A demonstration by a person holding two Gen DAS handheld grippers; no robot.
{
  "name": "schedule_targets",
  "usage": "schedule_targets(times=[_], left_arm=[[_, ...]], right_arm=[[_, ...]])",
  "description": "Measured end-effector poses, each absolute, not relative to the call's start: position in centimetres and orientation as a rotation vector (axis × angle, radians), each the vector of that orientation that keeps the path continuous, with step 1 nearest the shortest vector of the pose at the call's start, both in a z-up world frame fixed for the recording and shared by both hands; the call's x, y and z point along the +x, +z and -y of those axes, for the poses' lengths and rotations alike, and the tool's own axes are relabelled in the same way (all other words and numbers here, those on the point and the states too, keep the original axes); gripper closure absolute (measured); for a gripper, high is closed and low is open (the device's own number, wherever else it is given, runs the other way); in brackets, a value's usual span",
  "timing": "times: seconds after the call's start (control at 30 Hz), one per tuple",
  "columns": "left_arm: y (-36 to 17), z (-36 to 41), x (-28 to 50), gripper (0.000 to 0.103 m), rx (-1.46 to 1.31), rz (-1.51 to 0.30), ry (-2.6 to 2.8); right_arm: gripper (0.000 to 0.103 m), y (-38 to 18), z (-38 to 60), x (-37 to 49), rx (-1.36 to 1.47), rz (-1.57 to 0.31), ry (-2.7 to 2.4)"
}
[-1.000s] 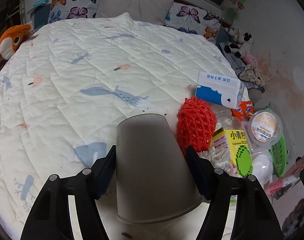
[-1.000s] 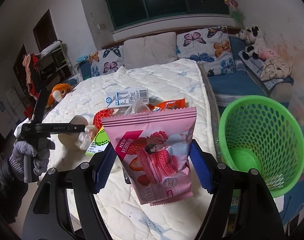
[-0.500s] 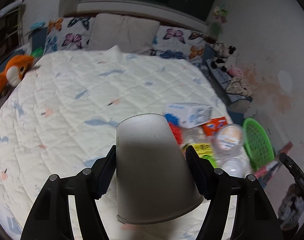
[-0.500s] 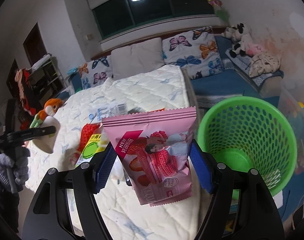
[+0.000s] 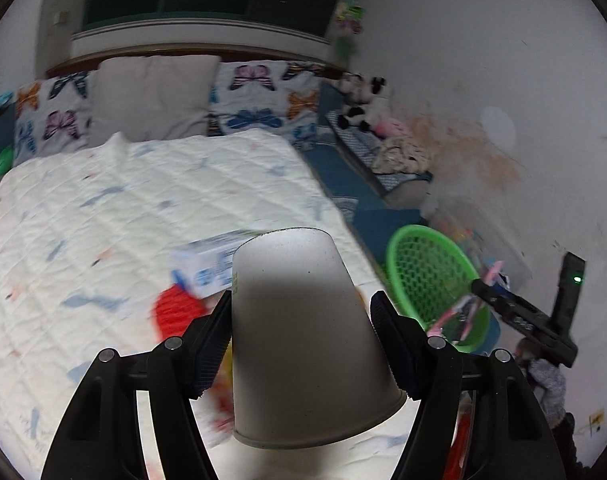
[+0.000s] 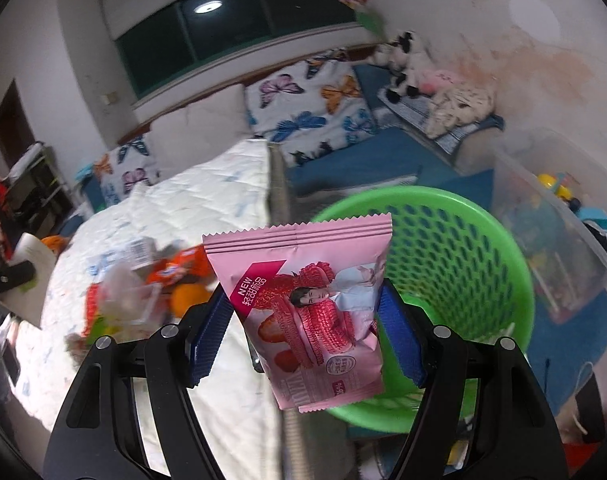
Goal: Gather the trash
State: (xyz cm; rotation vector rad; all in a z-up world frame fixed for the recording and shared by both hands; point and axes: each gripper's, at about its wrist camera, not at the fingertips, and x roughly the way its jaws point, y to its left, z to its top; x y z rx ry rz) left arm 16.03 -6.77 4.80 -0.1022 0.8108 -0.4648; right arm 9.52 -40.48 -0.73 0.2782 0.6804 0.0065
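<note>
My right tool (image 6: 303, 316) grips the pink snack bag (image 6: 309, 312), my left tool (image 5: 301, 344) the paper cup (image 5: 303, 344); I should release only squarely above the green basket (image 6: 463, 248), frame right.

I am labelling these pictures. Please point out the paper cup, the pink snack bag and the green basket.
paper cup (image 5: 303, 344): left wrist view, middle of its side wall.
pink snack bag (image 6: 315, 304): right wrist view, printed front.
green basket (image 6: 463, 256): right wrist view, inner mesh wall.
</note>
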Motion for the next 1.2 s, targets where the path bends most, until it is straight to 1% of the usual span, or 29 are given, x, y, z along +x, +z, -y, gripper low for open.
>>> schedule_targets(times=[0.47, 0.53, 0.6, 0.7, 0.8, 1.2], left_arm=[[5.0, 18.5, 18.7, 0.037, -0.012, -0.811, -0.627], [4.8, 19.7, 19.0, 0.037, -0.006, -0.816, -0.638], [4.4, 20.9, 19.4, 0.037, -0.004, -0.827, -0.655], [3.9, 22.5, 20.0, 0.037, 0.007, -0.839, -0.669], [3.4, 23.9, 20.3, 0.037, 0.014, -0.849, -0.680], [0.4, 29.1, 20.6, 0.037, 0.047, -0.905, -0.735]], right_arm=[[0.028, -3.9, 44.1, 11.2, 0.278, -0.742, -0.061], [0.022, -4.1, 44.5, 11.2, 0.289, -0.747, -0.057], [0.020, -4.2, 44.9, 11.0, 0.293, -0.744, -0.063], [0.019, -4.2, 45.6, 10.5, 0.309, -0.739, -0.069], [0.015, -4.2, 46.4, 9.9, 0.329, -0.738, -0.065], [0.015, -3.7, 48.7, 6.5, 0.369, -0.697, -0.111]])
